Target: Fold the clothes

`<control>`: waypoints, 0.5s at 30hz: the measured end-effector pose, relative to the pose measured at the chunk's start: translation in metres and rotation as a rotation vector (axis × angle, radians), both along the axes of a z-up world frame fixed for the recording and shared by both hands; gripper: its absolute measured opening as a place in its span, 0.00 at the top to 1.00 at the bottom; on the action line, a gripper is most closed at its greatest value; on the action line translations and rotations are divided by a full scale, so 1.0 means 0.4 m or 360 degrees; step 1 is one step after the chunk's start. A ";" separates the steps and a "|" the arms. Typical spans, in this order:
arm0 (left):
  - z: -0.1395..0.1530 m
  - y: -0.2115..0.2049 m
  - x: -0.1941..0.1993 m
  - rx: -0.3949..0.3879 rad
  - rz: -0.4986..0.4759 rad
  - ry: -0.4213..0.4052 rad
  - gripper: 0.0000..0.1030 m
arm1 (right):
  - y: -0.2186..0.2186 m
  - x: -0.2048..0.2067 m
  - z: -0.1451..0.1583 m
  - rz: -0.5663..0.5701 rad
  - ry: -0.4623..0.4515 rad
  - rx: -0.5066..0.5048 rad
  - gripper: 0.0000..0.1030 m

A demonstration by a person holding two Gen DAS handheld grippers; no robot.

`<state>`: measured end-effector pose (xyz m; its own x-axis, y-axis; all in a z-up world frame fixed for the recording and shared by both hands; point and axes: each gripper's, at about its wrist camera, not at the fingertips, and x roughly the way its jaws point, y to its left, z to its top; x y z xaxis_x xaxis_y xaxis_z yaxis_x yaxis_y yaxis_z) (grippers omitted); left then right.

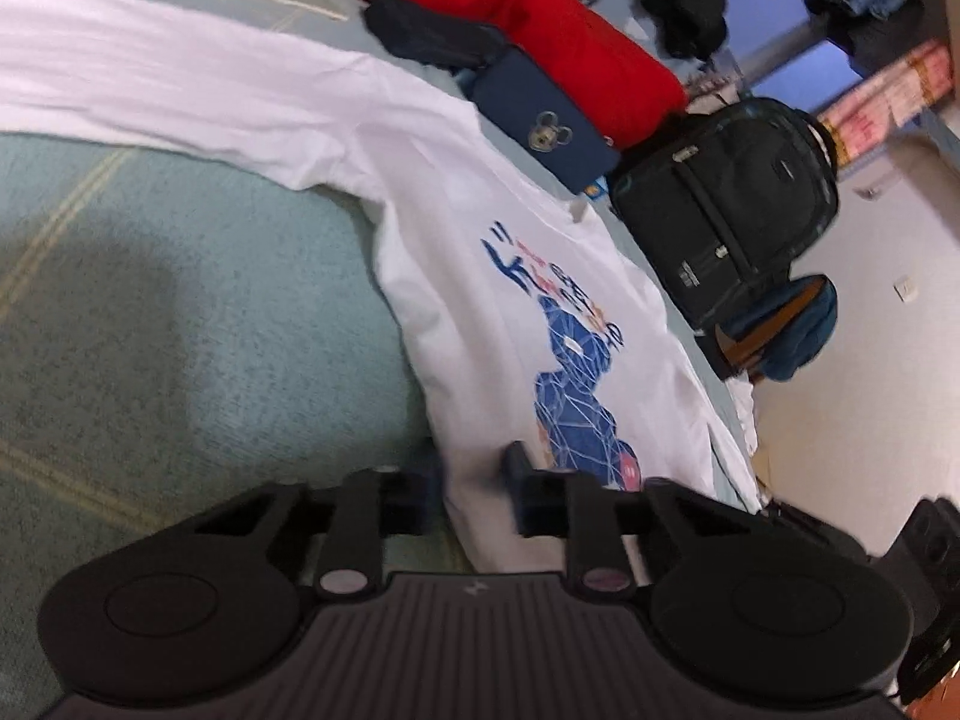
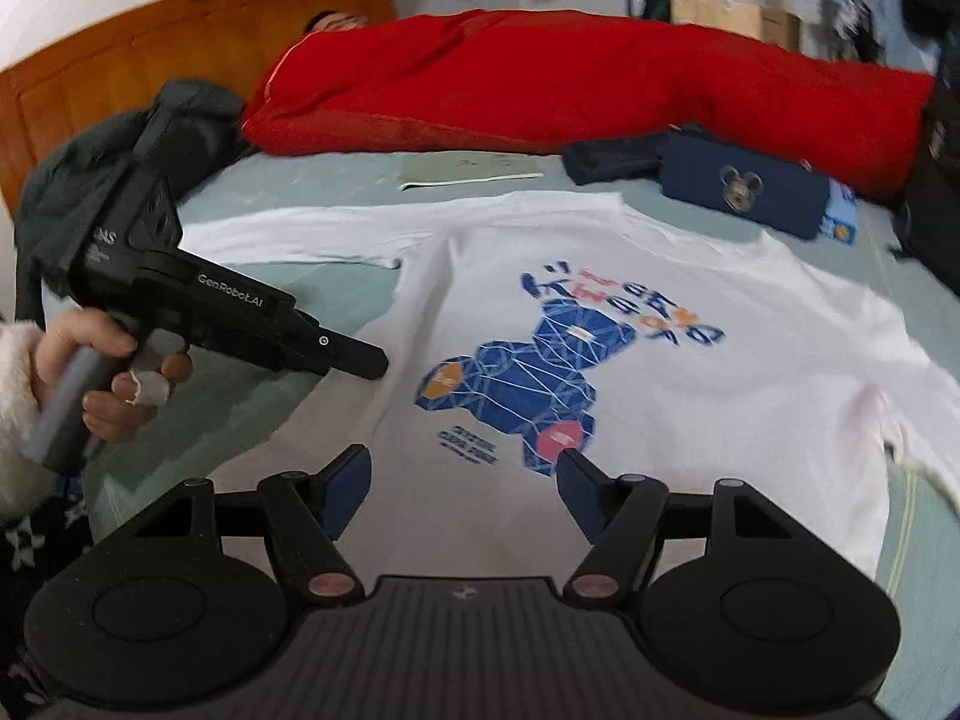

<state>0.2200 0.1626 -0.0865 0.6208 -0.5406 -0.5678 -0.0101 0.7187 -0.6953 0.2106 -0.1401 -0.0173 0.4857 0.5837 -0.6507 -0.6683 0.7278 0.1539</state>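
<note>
A white long-sleeved shirt [image 2: 690, 312] with a blue bear print [image 2: 528, 384] lies flat, print up, on a pale green bed sheet [image 2: 336, 294]. In the left wrist view the shirt [image 1: 504, 276] runs from the upper left to the lower right. My left gripper [image 1: 474, 489] is open, its fingers standing either side of the shirt's side edge near the hem. It shows from outside in the right wrist view [image 2: 366, 363], held in a hand at the shirt's left edge. My right gripper [image 2: 462, 480] is open and empty, low over the shirt's hem below the print.
A red quilt [image 2: 570, 78] lies along the far side of the bed. A dark blue case with a mouse badge [image 2: 744, 189], a black pouch [image 2: 606, 159] and a paper [image 2: 474, 168] lie beyond the shirt. A black backpack [image 1: 726, 210] stands by the bed. A wooden headboard [image 2: 120, 66] stands left.
</note>
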 end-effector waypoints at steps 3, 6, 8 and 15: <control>0.029 -0.010 -0.018 0.0126 0.0003 -0.0055 0.94 | -0.011 0.010 -0.007 -0.0040 0.0022 0.0048 0.29; 0.060 0.002 -0.037 0.0196 0.0033 -0.0080 0.95 | -0.016 0.011 -0.011 -0.0048 0.0021 0.0058 0.29; 0.077 0.017 -0.048 0.0277 0.0068 -0.0073 0.95 | -0.016 0.011 -0.013 -0.0049 0.0021 0.0058 0.29; 0.094 0.101 -0.076 0.0442 0.0196 0.0012 0.95 | -0.027 0.013 -0.023 -0.0089 0.0031 0.0073 0.29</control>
